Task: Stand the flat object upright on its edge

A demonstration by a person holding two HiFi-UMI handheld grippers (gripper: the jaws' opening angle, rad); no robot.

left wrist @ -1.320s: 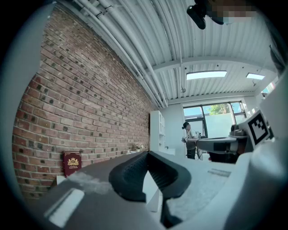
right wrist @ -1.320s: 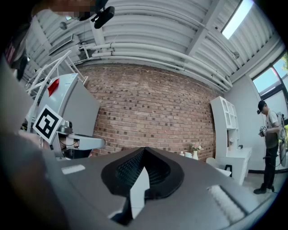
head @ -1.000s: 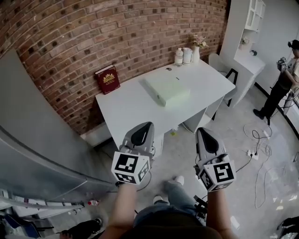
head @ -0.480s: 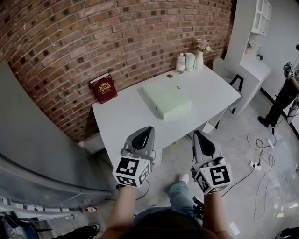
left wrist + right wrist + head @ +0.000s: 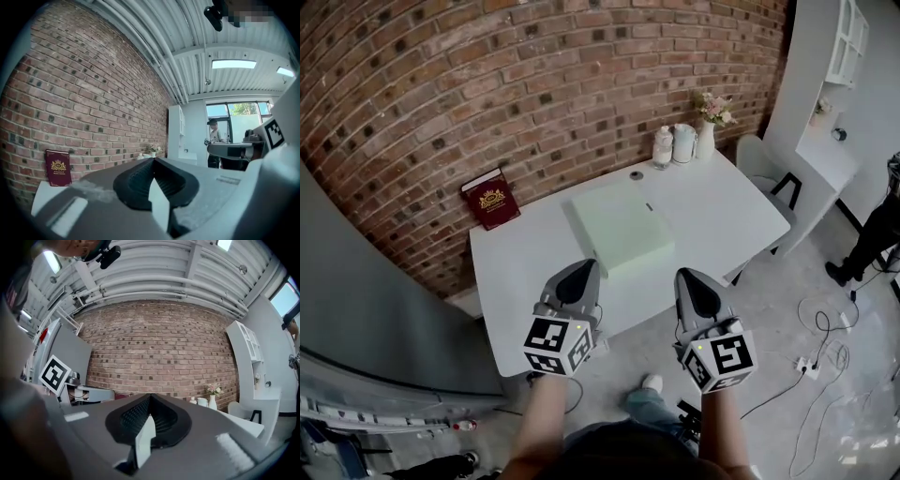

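a: where's the flat thing?

b: the green box (image 5: pixel 622 228) lies flat on its broad face near the middle of the white table (image 5: pixel 525 272), with nothing touching it.

a: and the grippers?

b: the left gripper (image 5: pixel 579 270) and right gripper (image 5: pixel 690 278) are held side by side, both pointing toward the table. in the head view their tips sit over its near edge, just short of the box. the box lies ahead, between the two lines they point along.

a: fingers?

b: together on both. the left gripper view shows the black pads meeting in one seam with nothing between them, and the right gripper view shows the same.

a: anything else on the table?

b: a red book (image 5: pixel 490 199) stands against the brick wall (image 5: pixel 441 84) at the back left corner. a bottle (image 5: pixel 663 147), a jug (image 5: pixel 683 142) and a vase (image 5: pixel 706 139) with flowers are grouped at the back right. all are well apart from the box. a person (image 5: pixel 877 234) stands at the far right of the room.
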